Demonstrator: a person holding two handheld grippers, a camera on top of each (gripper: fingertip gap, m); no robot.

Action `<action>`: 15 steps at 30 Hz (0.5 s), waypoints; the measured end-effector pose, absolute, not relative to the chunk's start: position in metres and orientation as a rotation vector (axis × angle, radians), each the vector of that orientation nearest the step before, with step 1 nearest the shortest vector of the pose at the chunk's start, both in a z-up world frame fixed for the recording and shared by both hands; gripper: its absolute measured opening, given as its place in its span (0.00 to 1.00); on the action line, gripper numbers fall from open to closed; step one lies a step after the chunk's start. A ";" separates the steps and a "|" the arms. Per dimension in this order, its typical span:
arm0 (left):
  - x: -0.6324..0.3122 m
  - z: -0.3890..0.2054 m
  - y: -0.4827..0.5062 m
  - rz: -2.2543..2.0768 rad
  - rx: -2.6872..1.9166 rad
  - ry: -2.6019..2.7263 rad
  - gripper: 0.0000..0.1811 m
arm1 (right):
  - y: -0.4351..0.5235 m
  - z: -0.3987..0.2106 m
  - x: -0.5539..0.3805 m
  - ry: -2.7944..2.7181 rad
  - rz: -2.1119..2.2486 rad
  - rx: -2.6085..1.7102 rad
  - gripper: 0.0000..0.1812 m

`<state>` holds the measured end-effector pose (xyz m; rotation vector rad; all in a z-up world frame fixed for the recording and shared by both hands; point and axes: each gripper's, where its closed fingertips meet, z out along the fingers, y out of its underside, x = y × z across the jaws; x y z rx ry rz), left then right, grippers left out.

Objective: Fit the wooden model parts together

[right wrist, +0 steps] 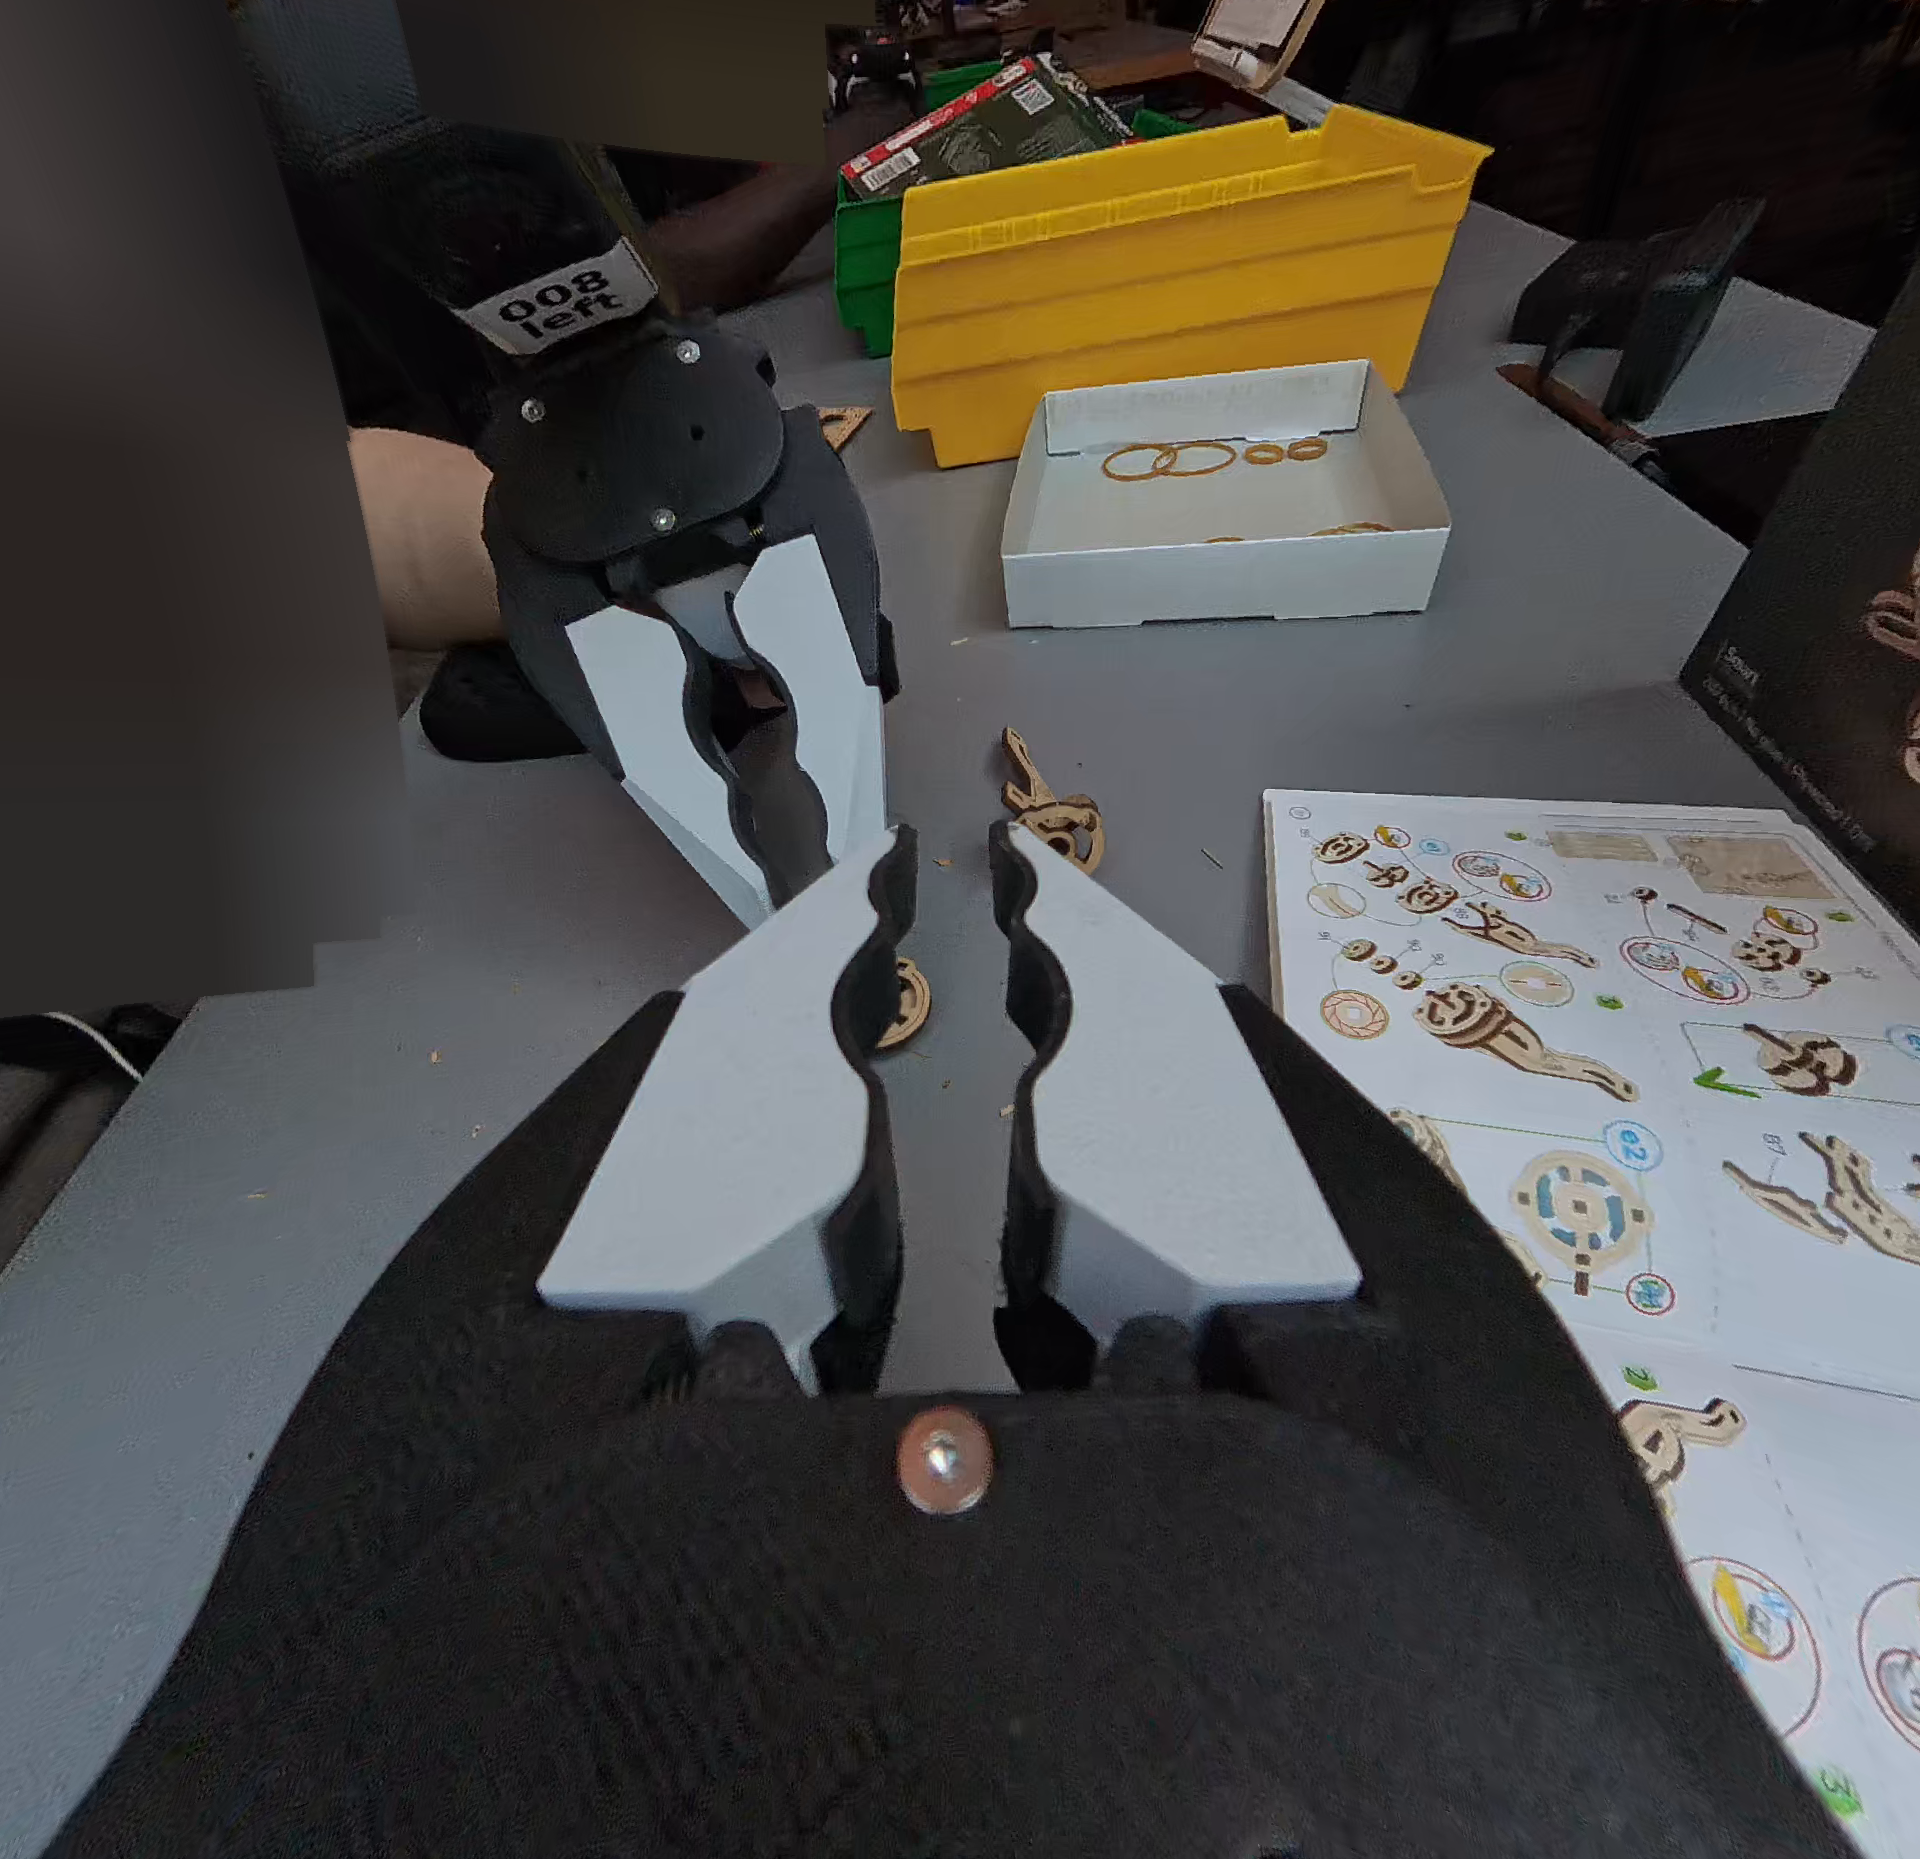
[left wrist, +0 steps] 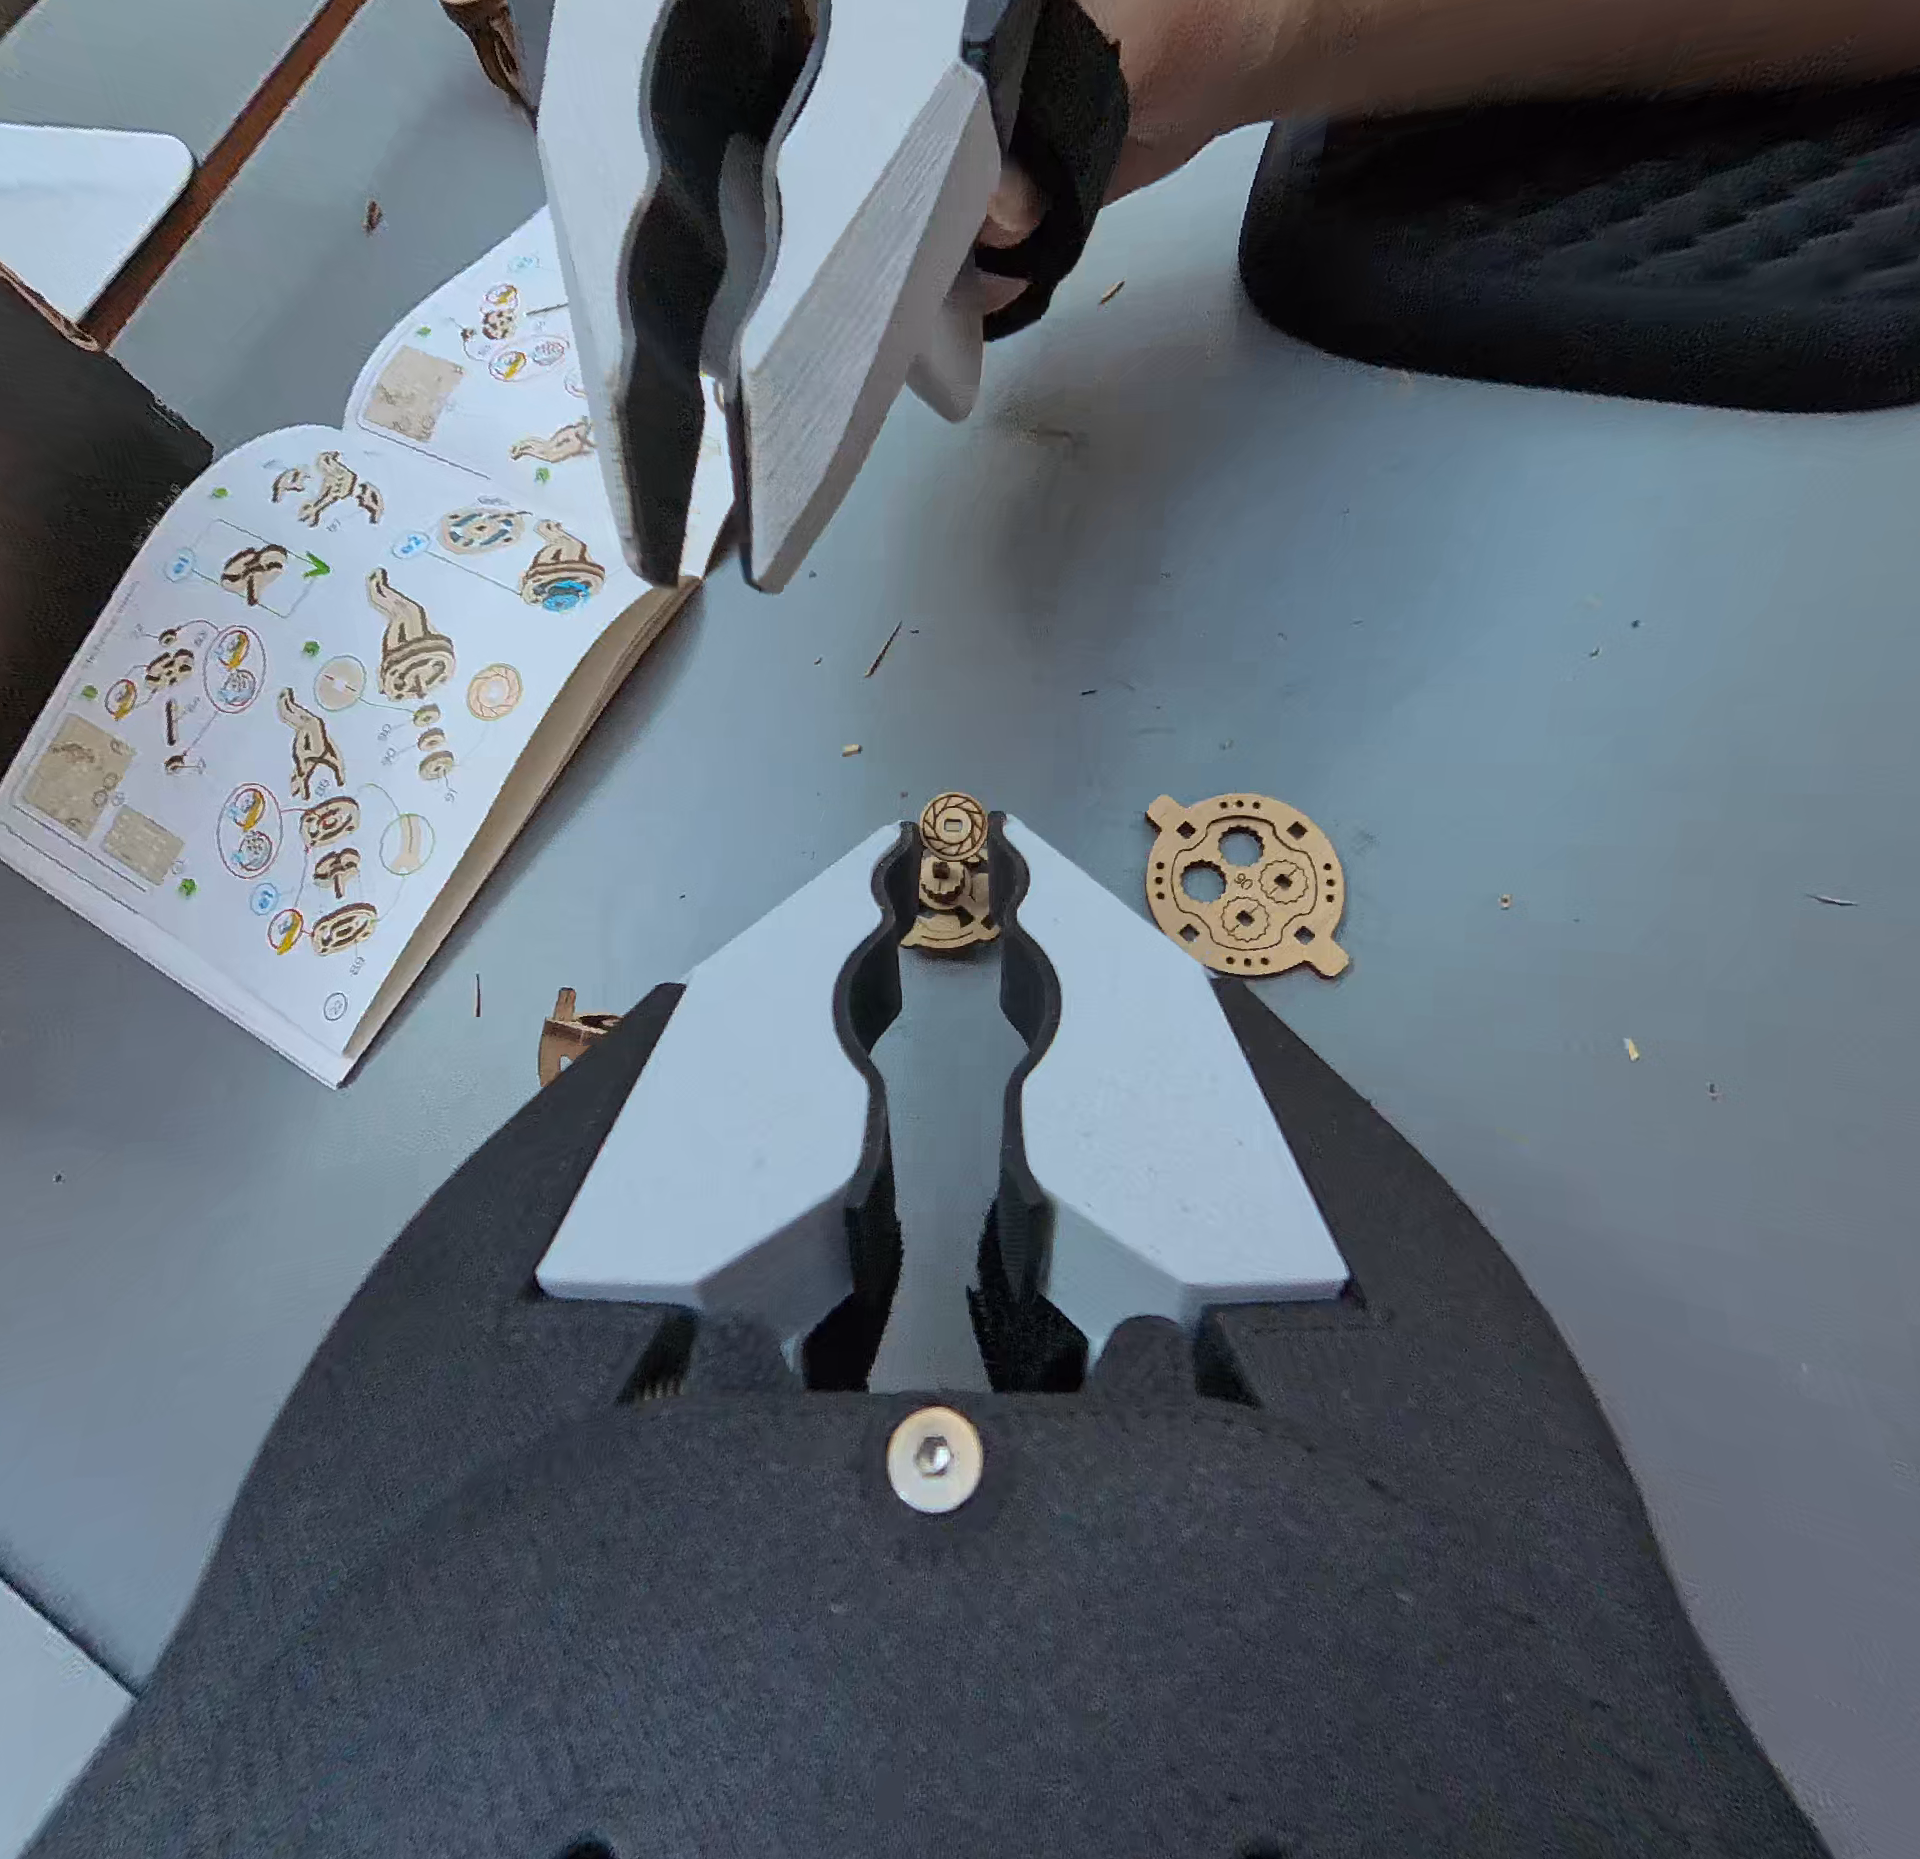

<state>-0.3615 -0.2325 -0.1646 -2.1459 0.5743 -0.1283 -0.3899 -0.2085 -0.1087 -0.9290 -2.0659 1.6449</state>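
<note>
Jaws of the left gripper (left wrist: 951, 833) are seen clamped on a small wooden gear assembly (left wrist: 951, 879) above the grey table (left wrist: 1455, 666); a round perforated wooden disc (left wrist: 1247, 884) lies just right, an instruction booklet (left wrist: 312, 708) left | right wrist view: right gripper (right wrist: 954, 853) jaws are held slightly apart, empty; a wooden piece (right wrist: 1049, 807) lies just beyond; a white tray (right wrist: 1226, 573) sits before a yellow bin (right wrist: 1143, 282).

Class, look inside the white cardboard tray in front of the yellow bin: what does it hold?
The white tray holds thin wooden rings, two large overlapping ones and two smaller ones. More ring edges peek above its near wall, which hides the rest of the floor.
</note>
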 end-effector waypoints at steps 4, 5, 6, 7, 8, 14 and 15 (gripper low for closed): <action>-0.364 -0.178 -0.228 -0.133 -2.194 0.591 0.06 | -0.227 -0.140 -0.376 -2.282 1.557 -0.846 0.07; -0.364 -0.179 -0.226 -0.142 -2.198 0.585 0.06 | -0.230 -0.145 -0.373 -2.310 1.535 -0.820 0.06; -0.365 -0.180 -0.226 -0.146 -2.200 0.584 0.06 | -0.232 -0.150 -0.372 -2.328 1.508 -0.803 0.06; -0.366 -0.179 -0.225 -0.149 -2.200 0.582 0.06 | -0.234 -0.153 -0.370 -2.349 1.496 -0.785 0.06; -0.366 -0.179 -0.225 -0.154 -2.203 0.578 0.06 | -0.235 -0.155 -0.369 -2.361 1.496 -0.776 0.07; -0.370 -0.178 -0.233 -0.170 -2.213 0.562 0.06 | -0.238 -0.162 -0.374 -2.367 1.467 -0.784 0.06; -0.370 -0.177 -0.234 -0.170 -2.206 0.561 0.06 | -0.237 -0.162 -0.375 -2.357 1.458 -0.783 0.06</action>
